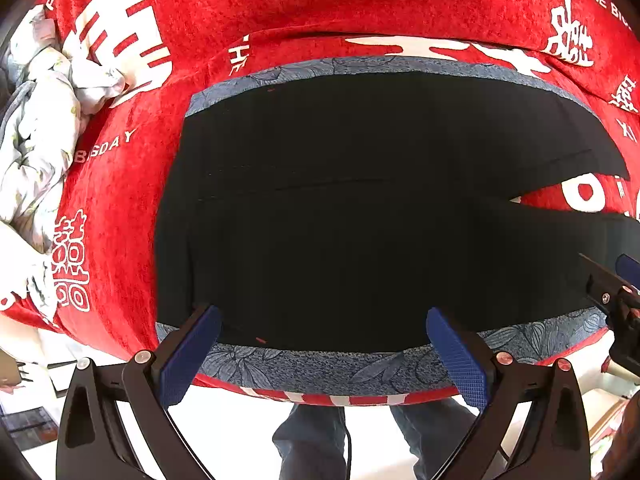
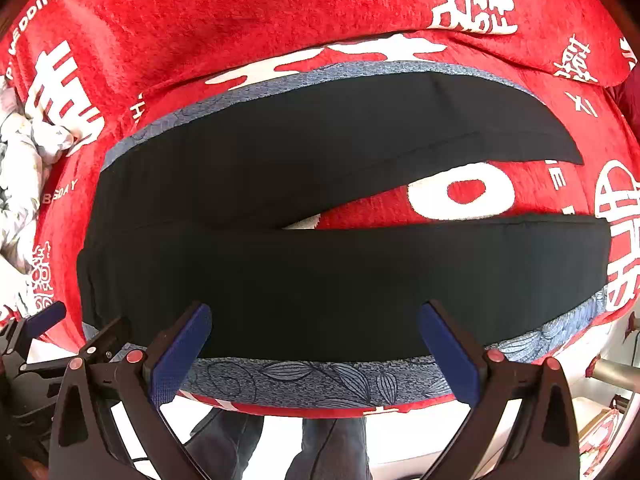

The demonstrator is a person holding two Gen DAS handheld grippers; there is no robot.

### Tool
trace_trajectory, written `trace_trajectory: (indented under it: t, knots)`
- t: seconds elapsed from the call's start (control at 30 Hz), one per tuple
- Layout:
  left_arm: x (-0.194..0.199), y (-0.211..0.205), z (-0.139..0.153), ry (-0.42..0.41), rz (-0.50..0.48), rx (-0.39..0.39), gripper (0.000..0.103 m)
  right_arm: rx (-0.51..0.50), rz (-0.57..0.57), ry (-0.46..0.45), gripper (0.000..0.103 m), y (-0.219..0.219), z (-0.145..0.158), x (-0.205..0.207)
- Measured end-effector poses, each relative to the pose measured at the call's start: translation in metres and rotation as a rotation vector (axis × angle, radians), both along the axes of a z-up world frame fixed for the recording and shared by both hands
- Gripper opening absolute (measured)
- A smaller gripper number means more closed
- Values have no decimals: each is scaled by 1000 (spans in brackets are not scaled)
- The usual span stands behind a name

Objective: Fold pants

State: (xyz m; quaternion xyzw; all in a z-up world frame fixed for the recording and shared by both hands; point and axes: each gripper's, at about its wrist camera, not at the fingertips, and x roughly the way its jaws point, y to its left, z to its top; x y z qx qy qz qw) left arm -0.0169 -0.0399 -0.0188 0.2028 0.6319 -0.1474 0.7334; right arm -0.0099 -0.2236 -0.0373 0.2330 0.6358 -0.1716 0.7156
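Observation:
Black pants [image 1: 340,208] lie flat on a blue-grey leaf-patterned mat [image 1: 320,368] on a red cloth. The waist is at the left and the two legs [image 2: 360,276] split apart toward the right. My left gripper [image 1: 322,320] is open and empty over the near edge of the pants, at the waist end. My right gripper [image 2: 314,314] is open and empty over the near edge of the near leg. The right gripper also shows at the right edge of the left wrist view [image 1: 616,280]. The left gripper shows at the left edge of the right wrist view [image 2: 60,320].
The red cloth [image 2: 240,8] with white characters covers the whole surface. A crumpled white floral fabric [image 1: 44,128] lies at the far left. The near edge of the surface [image 2: 320,410] drops to a white floor, where a person's legs in jeans [image 1: 312,440] stand.

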Motion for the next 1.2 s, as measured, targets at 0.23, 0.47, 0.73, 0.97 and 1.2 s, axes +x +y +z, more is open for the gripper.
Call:
trace_trajectory:
  t: [0.23, 0.47, 0.73, 0.97, 1.2]
  knots:
    - [-2, -2, 0, 2, 4, 2, 103, -7, -12, 0, 103, -6, 0, -5]
    - [-5, -7, 1, -3, -4, 6, 103, -8, -19, -4, 103, -10, 1, -9]
    - [-9, -11, 2, -9, -4, 14, 103, 1, -19, -4, 103, -15, -1, -12]
    - [-12, -16, 2, -28, 8, 27, 103, 16, -15, -17, 103, -21, -3, -15]
    - [-17, -18, 2, -26, 38, 25, 103, 87, -22, -44, 103, -34, -10, -20]
